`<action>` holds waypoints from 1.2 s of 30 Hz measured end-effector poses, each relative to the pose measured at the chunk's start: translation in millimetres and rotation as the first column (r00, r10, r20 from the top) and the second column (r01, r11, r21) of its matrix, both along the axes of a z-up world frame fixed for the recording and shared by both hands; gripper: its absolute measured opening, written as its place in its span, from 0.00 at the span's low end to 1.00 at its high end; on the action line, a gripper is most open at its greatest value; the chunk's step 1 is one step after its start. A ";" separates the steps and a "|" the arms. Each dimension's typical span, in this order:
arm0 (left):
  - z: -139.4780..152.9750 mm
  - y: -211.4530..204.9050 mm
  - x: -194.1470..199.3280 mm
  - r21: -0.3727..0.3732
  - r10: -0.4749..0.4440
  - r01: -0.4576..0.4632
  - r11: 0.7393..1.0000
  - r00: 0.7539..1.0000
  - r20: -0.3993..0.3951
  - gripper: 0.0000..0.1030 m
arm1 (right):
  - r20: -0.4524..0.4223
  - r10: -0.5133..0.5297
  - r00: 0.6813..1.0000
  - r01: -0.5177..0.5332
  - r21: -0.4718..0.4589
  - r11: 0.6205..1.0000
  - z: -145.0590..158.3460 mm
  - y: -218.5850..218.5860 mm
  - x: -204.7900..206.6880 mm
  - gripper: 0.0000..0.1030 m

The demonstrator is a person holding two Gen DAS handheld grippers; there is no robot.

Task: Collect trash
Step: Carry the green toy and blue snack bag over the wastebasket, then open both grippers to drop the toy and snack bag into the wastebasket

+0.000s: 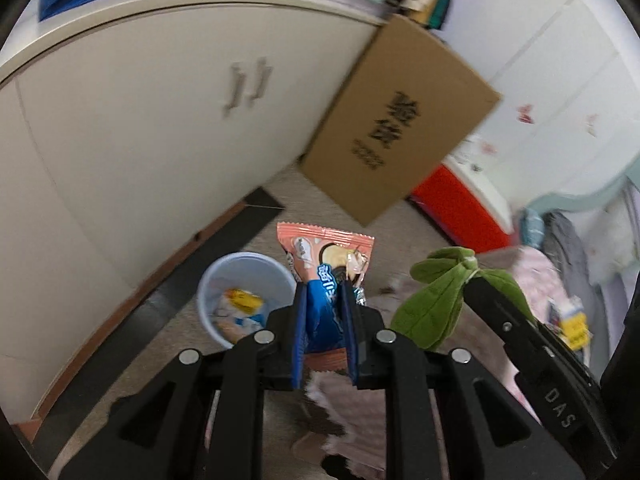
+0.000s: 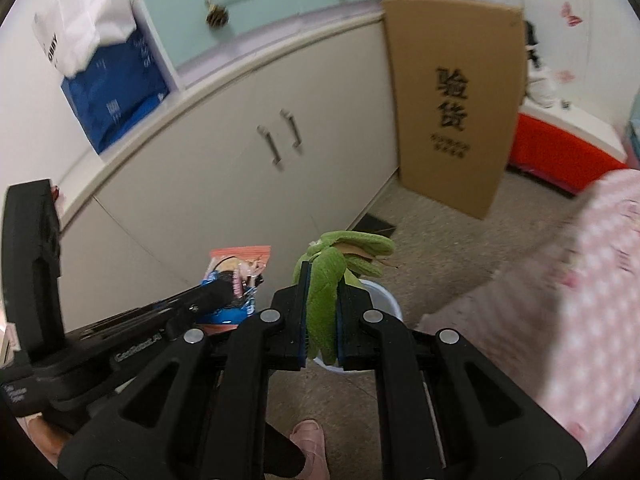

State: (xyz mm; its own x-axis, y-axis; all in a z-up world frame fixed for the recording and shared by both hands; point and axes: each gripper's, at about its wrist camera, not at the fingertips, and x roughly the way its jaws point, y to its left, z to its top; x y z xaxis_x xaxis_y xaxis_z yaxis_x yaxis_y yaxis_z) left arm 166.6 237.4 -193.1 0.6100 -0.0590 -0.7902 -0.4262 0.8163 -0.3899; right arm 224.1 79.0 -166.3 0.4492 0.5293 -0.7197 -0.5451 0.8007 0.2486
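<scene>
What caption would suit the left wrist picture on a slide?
Left claw grips a snack wrapper above a white bin holding trash, right claw alongside clutching green leaves.

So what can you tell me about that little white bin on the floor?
The white bin is a small round tub, plastic by the look of it, standing upright and open on the speckled floor near the cream cabinet. Inside lie a few scraps, one yellow and some pale wrappers. It sits just beyond the left tongs, which hold a snack wrapper beside its rim. From the right wrist view only part of its rim shows behind the green leaves. Nothing held touches it.
</scene>
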 end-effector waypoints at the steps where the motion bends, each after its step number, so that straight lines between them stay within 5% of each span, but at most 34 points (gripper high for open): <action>1: -4.6 7.4 2.1 0.005 0.016 -0.016 1.000 1.000 -0.009 0.16 | -0.004 0.007 1.000 -0.007 -0.008 1.000 -7.3 10.0 6.2 0.11; 2: -10.1 16.7 4.8 0.012 0.033 -0.033 0.999 0.999 -0.024 0.16 | -0.011 0.010 1.000 -0.010 -0.017 1.000 -14.9 18.8 12.6 0.15; 5: -24.2 35.6 14.2 0.023 0.063 -0.062 0.998 0.996 -0.064 0.16 | -0.042 0.009 0.999 -0.010 -0.028 1.000 -32.2 32.8 27.2 0.55; 13: -47.2 45.8 31.3 0.031 0.067 -0.063 0.998 0.990 -0.121 0.17 | -0.058 -0.025 0.998 0.022 -0.062 0.998 -50.4 35.0 34.7 0.56; 36: -37.5 16.1 51.7 0.065 0.007 0.000 0.998 0.995 -0.099 0.17 | 0.064 -0.153 0.986 0.150 0.053 0.987 -19.8 -14.0 20.8 0.64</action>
